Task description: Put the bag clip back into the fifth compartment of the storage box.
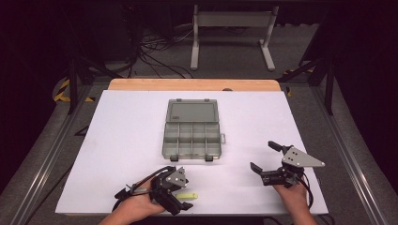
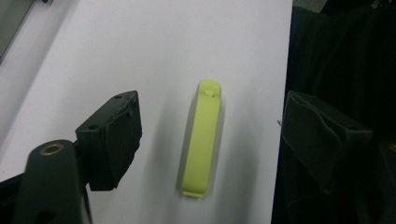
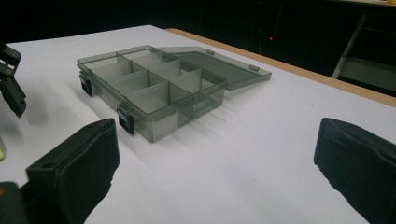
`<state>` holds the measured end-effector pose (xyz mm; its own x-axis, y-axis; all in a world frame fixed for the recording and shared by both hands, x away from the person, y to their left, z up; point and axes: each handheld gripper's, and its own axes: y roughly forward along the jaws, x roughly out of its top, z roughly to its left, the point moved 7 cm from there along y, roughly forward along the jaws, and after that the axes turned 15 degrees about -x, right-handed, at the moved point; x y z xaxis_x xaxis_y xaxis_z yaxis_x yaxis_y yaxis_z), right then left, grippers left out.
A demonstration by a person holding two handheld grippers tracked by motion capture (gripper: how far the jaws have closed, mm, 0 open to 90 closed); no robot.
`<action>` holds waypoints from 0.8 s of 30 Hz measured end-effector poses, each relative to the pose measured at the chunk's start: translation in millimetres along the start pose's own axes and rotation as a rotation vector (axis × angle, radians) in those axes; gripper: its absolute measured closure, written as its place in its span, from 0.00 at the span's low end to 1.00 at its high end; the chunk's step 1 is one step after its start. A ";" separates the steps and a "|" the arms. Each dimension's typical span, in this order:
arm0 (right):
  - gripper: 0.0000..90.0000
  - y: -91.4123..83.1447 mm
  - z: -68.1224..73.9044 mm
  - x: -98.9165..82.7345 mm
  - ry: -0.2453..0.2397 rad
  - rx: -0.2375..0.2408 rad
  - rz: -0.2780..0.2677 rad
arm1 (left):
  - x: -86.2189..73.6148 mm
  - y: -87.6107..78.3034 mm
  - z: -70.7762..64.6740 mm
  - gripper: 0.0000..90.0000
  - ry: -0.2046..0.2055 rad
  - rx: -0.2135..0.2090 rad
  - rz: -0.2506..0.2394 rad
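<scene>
A smoky grey translucent plastic organiser box (image 1: 192, 139) sits near the middle of the white table top (image 1: 117, 140), its flat lid (image 1: 192, 112) swung fully open and lying on the far side, its divided compartments showing nothing inside. Near the table's front edge lies a slim yellow-green plastic clip (image 2: 202, 138), flat on the surface. The left gripper (image 1: 180, 200) hangs over it with jaws spread wide, the clip lying between them and touching neither. Well apart to the right, the right gripper (image 1: 263, 156) is held above the table, jaws wide open and holding nothing, pointing toward the box
</scene>
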<state>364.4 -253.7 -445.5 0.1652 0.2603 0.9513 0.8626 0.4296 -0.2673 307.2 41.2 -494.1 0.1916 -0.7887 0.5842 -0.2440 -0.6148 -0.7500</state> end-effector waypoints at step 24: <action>0.01 -0.2 -0.7 -0.3 -0.001 -0.003 0.003 | -7.0 3.6 2.9 0.86 0.015 0.050 0.084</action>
<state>364.5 -254.4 -445.5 0.1670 0.2624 0.9504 0.8634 0.4264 -0.2695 307.7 44.5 -501.8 0.1583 -0.8378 0.5225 -0.2104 -0.5456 -0.8112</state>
